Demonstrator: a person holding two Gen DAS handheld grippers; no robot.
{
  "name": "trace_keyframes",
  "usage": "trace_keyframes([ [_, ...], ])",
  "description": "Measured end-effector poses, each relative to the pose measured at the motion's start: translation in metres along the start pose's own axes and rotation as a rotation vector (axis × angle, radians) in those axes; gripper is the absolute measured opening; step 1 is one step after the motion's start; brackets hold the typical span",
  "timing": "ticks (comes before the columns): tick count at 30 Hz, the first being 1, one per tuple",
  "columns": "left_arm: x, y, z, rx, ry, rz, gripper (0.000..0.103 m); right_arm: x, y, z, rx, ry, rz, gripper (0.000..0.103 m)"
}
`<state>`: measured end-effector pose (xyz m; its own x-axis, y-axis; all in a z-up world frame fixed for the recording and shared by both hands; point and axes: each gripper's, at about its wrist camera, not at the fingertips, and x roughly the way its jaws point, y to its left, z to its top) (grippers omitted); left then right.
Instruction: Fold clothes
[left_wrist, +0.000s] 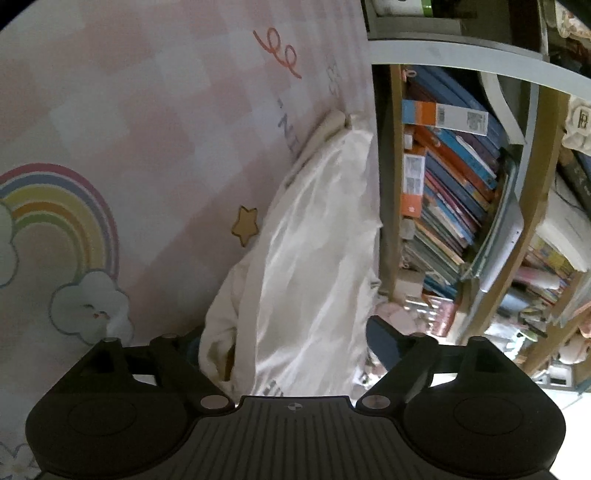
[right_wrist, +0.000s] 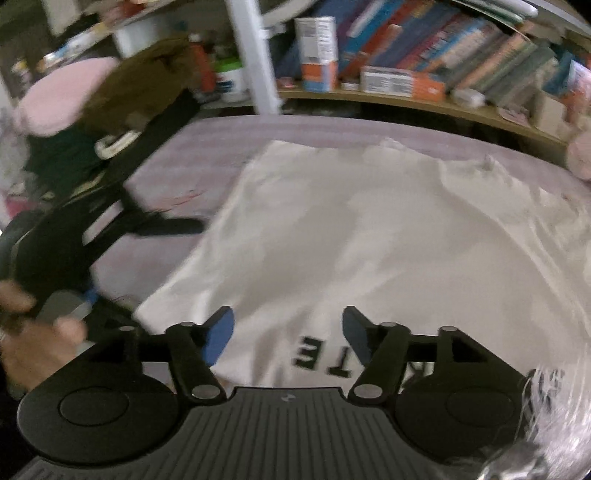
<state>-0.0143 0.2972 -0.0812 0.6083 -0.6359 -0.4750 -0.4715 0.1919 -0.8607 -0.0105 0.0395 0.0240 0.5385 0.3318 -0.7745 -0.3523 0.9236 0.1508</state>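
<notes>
A white garment (left_wrist: 306, 240) lies stretched along the right edge of a pink checked sheet (left_wrist: 147, 110) printed with a rainbow. My left gripper (left_wrist: 284, 339) stands wide, and the garment's near end bunches up between its jaws. Its right blue pad (left_wrist: 384, 343) shows beside the cloth, while the left fingertip is hidden behind a fold. In the right wrist view the same garment (right_wrist: 369, 229) spreads flat, with black letters near its closest edge. My right gripper (right_wrist: 288, 332) hovers open over those letters, its blue pads (right_wrist: 221, 332) apart with nothing gripped.
A bookshelf (left_wrist: 443, 184) packed with books (right_wrist: 406, 55) runs close along the bed's edge. A person's hand (right_wrist: 33, 343) holds a blurred black tool at the left. Pink and brown soft items (right_wrist: 92, 92) pile at the far left. Crinkled clear plastic (right_wrist: 546, 424) sits at the lower right.
</notes>
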Motion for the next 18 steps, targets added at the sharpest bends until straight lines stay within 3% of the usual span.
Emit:
trace_keyframes([
  [2,0.000,0.000,-0.001,0.009,-0.007,0.010,0.079,0.005,-0.010,0.008,0.024,0.019,-0.036,0.068],
  [4,-0.001,0.000,-0.002,0.014,-0.013,0.015,0.078,0.012,-0.019,0.019,0.036,0.037,-0.084,0.081],
  [7,-0.003,0.003,-0.002,0.009,-0.020,0.016,0.071,0.025,-0.029,0.038,0.035,0.059,-0.152,0.089],
  [12,-0.007,0.007,-0.006,0.003,-0.041,0.038,0.047,0.049,-0.036,0.073,-0.010,0.108,-0.157,0.089],
  [16,-0.007,0.005,-0.009,0.038,-0.039,0.069,0.036,0.071,-0.031,0.106,-0.019,0.137,-0.142,0.089],
  [18,-0.006,0.003,-0.011,0.066,-0.035,0.084,0.019,0.080,-0.027,0.123,-0.010,0.155,-0.132,0.089],
])
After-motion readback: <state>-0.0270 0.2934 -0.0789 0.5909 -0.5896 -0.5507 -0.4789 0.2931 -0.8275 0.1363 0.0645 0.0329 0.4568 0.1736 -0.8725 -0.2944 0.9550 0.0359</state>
